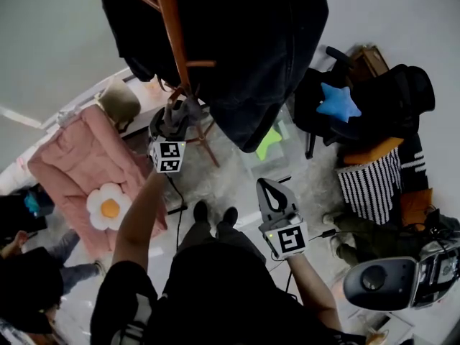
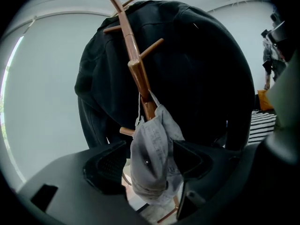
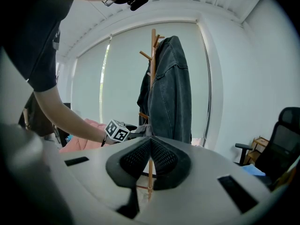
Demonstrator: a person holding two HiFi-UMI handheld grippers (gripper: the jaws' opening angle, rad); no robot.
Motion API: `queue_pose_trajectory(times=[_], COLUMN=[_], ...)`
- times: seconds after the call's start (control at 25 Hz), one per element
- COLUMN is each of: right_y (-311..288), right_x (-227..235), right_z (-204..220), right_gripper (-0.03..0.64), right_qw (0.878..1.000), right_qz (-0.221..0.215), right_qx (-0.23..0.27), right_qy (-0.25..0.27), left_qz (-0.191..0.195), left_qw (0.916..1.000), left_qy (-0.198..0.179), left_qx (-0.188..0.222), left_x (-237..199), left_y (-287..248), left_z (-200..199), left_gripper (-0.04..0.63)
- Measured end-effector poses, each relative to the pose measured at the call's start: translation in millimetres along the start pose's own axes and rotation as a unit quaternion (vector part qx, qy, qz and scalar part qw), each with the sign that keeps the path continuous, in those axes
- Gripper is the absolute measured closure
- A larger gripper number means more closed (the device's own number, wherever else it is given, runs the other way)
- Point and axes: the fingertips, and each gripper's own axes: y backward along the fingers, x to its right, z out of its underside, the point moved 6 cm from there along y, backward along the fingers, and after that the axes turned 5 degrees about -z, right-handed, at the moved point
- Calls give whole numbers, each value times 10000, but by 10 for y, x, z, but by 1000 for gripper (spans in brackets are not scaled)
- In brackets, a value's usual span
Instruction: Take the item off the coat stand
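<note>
Hanging low on the coat stand [image 2: 138, 74] pole, grey cap [image 2: 151, 142] sits between left gripper [image 2: 149, 168] jaws, which press it from both sides. Dark jacket [image 2: 201, 78] draped over the stand's upper pegs, above the cap. Right gripper [image 3: 150, 149] well apart from the stand, jaws together, nothing held.

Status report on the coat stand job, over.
Left gripper straddles grey cap, grip unconfirmed. Right gripper shut, empty. Cap on coat stand; dark jacket behind.
</note>
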Motion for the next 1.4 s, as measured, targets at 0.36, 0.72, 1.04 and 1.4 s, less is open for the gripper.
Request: queue_pose_trajectory(times=[0.36, 0.72, 1.04, 1.4], right_y=[7, -16, -46, -88], right_x=[-35, -32, -32, -28], right_z=[64, 87, 85, 87], right_gripper=[598, 598, 598, 598], right_qw=[10000, 9999, 9999, 9999], right_qz=[29, 29, 1, -24], right_qx=[-45, -94, -108, -118], right_qy=[-50, -58, -81, -66], left_qz=[27, -24, -44, 4], left_qw=[10000, 10000, 9999, 9999], left_qy=[71, 34, -119, -51], left_qx=[-3, 28, 74, 141], left_x=[-4, -30, -29, -63], left_y=[-84, -127, -139, -135], left_z=[39, 36, 18, 16], left_gripper=[366, 521, 560, 569])
